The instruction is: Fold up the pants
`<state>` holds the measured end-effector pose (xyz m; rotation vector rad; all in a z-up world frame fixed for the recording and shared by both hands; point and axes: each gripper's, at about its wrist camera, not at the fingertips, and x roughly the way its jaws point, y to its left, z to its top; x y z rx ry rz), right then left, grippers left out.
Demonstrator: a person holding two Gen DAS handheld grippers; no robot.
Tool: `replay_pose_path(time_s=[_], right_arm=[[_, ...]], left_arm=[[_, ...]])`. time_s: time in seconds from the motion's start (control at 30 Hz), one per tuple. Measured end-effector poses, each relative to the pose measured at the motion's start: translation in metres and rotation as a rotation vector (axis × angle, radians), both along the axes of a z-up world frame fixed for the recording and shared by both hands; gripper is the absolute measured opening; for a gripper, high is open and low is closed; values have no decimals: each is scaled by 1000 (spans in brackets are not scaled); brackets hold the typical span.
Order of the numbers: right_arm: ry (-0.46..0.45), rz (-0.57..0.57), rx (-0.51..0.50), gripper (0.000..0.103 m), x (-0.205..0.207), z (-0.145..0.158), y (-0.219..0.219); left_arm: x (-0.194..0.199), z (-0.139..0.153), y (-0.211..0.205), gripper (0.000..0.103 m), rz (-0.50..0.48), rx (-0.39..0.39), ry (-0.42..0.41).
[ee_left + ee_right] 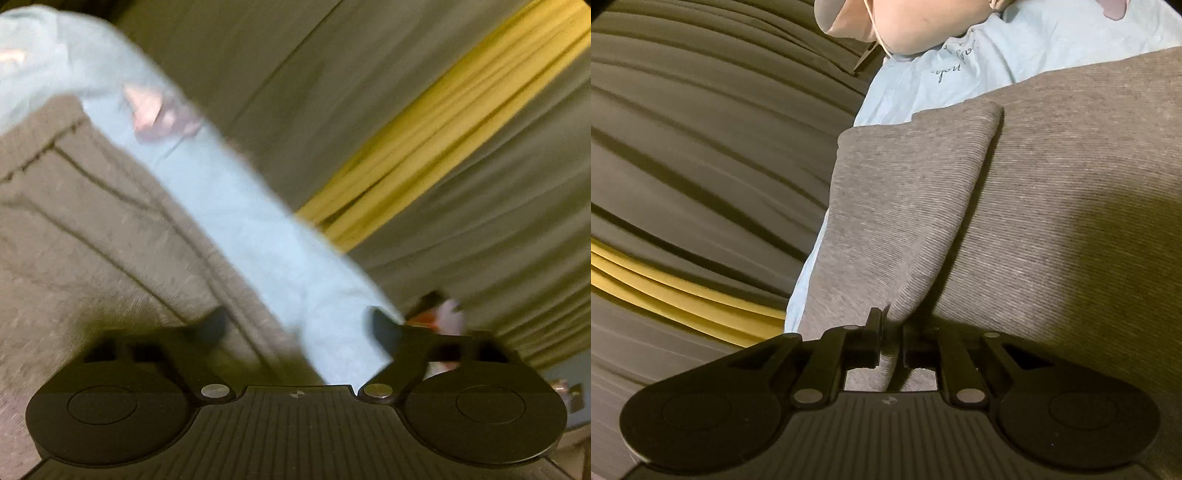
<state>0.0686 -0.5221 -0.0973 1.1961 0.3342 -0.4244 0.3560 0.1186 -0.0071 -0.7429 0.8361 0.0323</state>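
Nearest in the right wrist view, the right gripper (891, 334) has its jaws almost together, pinching a raised ridge of the grey pants (1015, 221); the cloth runs up between the two pads and fans away from them. Just beyond that pinch a folded layer (908, 177) of the same grey fabric lies over the rest, its rounded corner far and a little right of the jaws, so I judge at least one fold is already made. The pants rest on a pale blue cloth (931, 77) with some cursive lettering, which spreads further off and to the left over a surface covered in dull olive fabric with a yellow band (683, 291).

In the blurred left wrist view, the left gripper (295, 326) has its jaws standing well apart with nothing pressed between them; grey pants lie under the left finger and blue cloth under the right. Seams show on the pants (92, 229) to the left.

The garment is still broad and not a compact bundle, so further folding and squaring of the edges seems to remain, though I cannot see its whole outline
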Motion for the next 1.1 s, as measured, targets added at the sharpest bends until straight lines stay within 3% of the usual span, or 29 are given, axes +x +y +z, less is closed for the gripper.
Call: replay_pose_path(time_s=[0.07,0.17,0.2,0.27,0.3,0.37,0.47,0.6,0.7,0.77,0.87,0.93,1.0,1.03,1.07,1.1], right_arm=[[-1,4,-4,11,-1,1,2],[1,4,-6,11,2,-1,0],[3,4,-10,11,1,0,1],[14,10,-40,9,2,2,4],[31,13,-61,7,3,4,5],[54,13,-97,5,3,10,9],[52,9,-116,5,-6,25,13],[33,29,-161,5,-31,57,20],[28,54,-197,5,-62,81,24],[25,58,-238,5,-89,94,25],[47,72,-243,5,-124,97,21],[87,103,-249,6,-136,90,19],[167,96,-218,10,-137,75,16],[194,89,-197,15,-137,67,14],[211,78,-181,23,-137,60,13],[212,71,-176,30,-138,57,13]], left_arm=[[14,-12,-2,69,-10,11,75],[23,-27,-7,67,-21,26,110],[27,-29,-7,60,-23,28,120],[24,-31,-8,22,-32,30,126],[23,-32,-7,14,-50,15,138],[13,-31,-1,8,-57,-5,127],[-17,-9,7,7,-79,16,27],[-79,22,25,6,-94,44,-109],[-154,37,46,6,-86,6,-202],[-212,40,57,7,-93,26,-259],[-281,26,71,7,-85,-24,-227],[-308,9,78,8,-65,-3,-183],[-316,0,86,15,-16,75,-140],[-317,-2,95,25,17,84,-128],[-317,-1,104,53,40,73,-139],[-315,1,113,67,80,77,-150]])
